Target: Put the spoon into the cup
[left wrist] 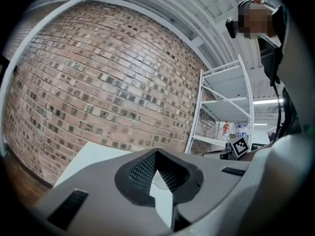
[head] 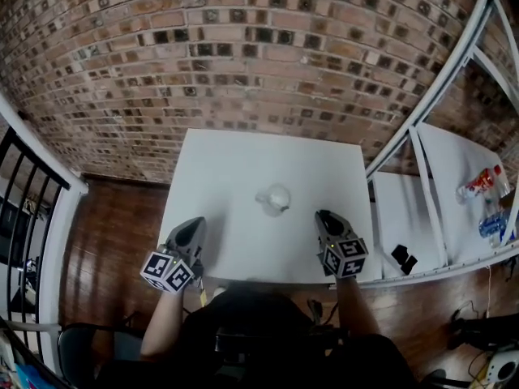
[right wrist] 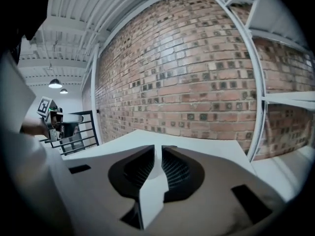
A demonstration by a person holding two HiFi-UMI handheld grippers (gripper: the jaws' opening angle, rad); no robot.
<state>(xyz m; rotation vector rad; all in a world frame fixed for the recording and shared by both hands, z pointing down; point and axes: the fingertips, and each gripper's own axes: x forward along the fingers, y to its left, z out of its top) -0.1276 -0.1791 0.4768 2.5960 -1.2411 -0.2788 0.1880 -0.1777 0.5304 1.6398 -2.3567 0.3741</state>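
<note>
Right hand-held gripper [head: 327, 215] near cup [head: 274, 198], apart.

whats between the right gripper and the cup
Nothing: only bare white tabletop separates the right gripper from the small clear cup, as the head view shows.

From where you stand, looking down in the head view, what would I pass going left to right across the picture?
Railing → left tongs → cup → right tongs → small black thing on the shelf → bottles.
</note>
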